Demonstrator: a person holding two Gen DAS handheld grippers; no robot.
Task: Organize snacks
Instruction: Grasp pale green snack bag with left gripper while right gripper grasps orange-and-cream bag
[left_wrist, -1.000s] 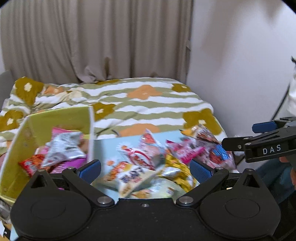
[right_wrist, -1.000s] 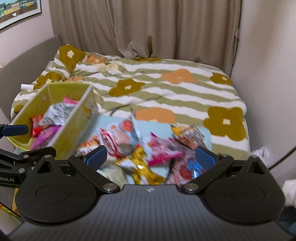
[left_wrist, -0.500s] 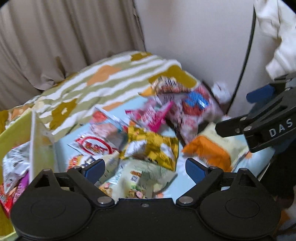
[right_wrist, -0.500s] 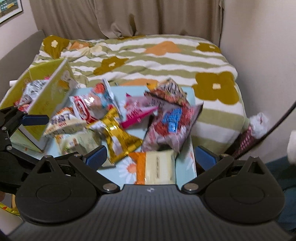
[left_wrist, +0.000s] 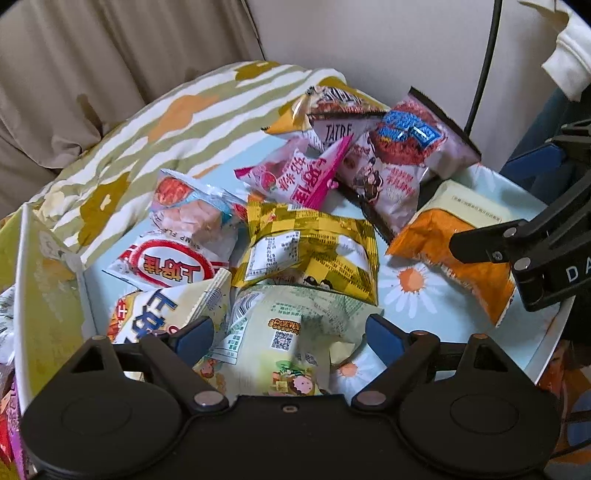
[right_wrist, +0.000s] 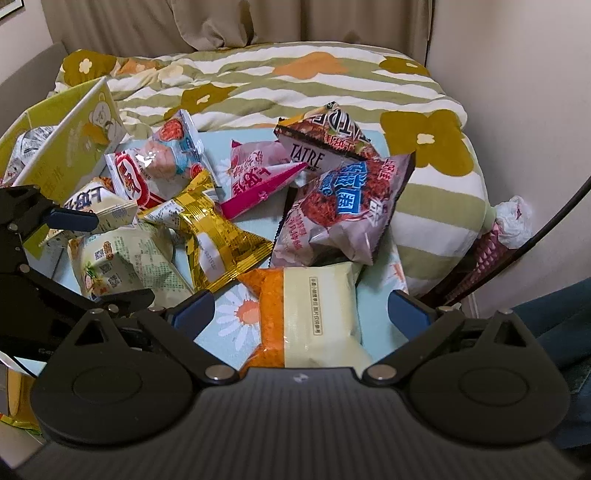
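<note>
Several snack bags lie piled on a light blue daisy-print tray (right_wrist: 229, 314). My left gripper (left_wrist: 290, 334) is open, its fingers either side of a pale green bag (left_wrist: 284, 332), also in the right wrist view (right_wrist: 122, 262). My right gripper (right_wrist: 301, 312) is open over an orange and cream bag (right_wrist: 314, 314), which also shows in the left wrist view (left_wrist: 454, 236). A gold bag (right_wrist: 218, 236), a pink bag (right_wrist: 255, 177) and a purple bag (right_wrist: 343, 206) lie further in. A yellow-green box (right_wrist: 70, 147) at the left holds more snacks.
The tray rests on a bed with a green striped, flower-print cover (right_wrist: 295, 81). Curtains hang behind. A white wall (right_wrist: 517, 92) is close on the right, with a black cable (right_wrist: 546, 229) and a dark cone-shaped object (right_wrist: 495, 243) beside the bed.
Both grippers have moved down and closer to the snack pile. The left view has swung right, away from the yellow-green box. Both stay open.
</note>
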